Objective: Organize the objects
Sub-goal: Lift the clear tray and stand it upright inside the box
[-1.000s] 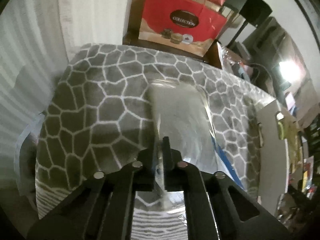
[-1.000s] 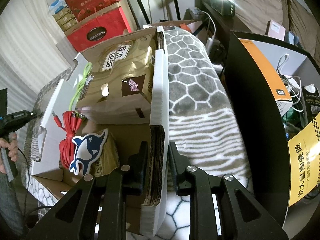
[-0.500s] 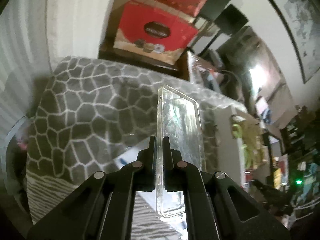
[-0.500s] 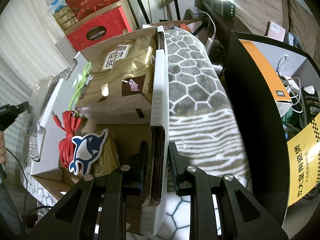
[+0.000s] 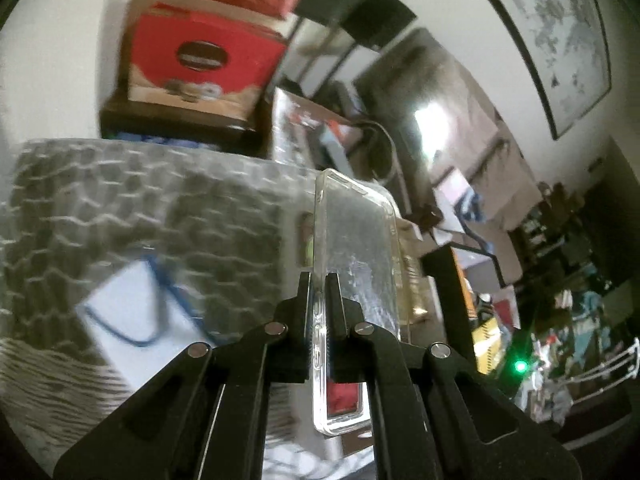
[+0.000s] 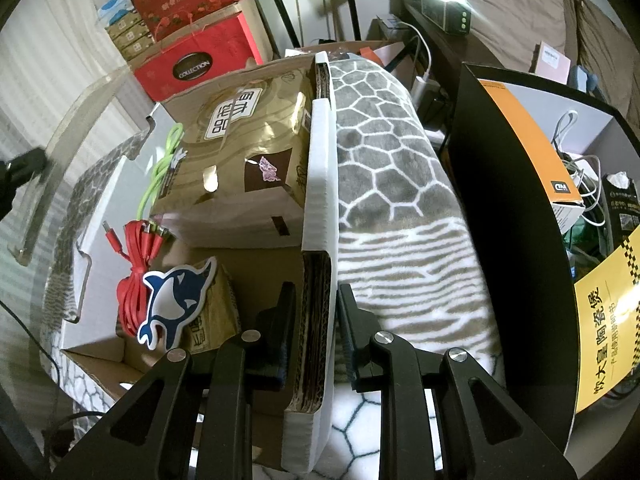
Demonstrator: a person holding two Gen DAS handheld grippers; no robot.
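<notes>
— Up off the blanket (image 5: 132, 208) comes the phone case (image 5: 356, 264), pinched edge-on in the left gripper (image 5: 318, 284).

— And the box (image 6: 318, 184)?

— Right gripper (image 6: 316, 300) clamps its wall; cables (image 6: 136, 264) inside, case not yet.

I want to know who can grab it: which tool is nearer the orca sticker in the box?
Right. The right tool clamps the box wall just beside the orca sticker; the left tool holds a clear phone case beyond the box's far side.

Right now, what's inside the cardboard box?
Inside the cardboard box: a gold bag, red cable, green cable, dolphin sticker. The bag hides whatever lies beneath.
</notes>
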